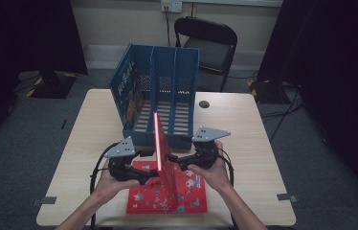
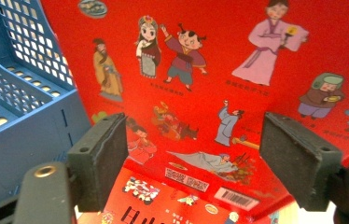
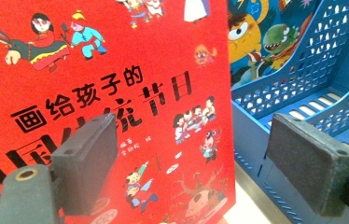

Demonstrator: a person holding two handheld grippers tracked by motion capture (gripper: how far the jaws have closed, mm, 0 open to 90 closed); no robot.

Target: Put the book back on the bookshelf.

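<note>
Both jaws wide on each side: left gripper point(image 1: 149, 178) and right gripper point(image 1: 174, 158) flank an upright red book point(image 1: 163, 160), pads apart from its covers, nothing clamped. It stands on a second red book point(image 1: 191, 196) lying flat, just before the blue file rack point(image 1: 160, 91) on the table point(image 1: 244, 143).

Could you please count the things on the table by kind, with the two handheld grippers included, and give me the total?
Red picture books: 2, one standing upright and one lying flat
Blue file rack: 1
Book stored in the rack's left slot: 1
Grippers: 2, left gripper and right gripper
Total: 6
</note>
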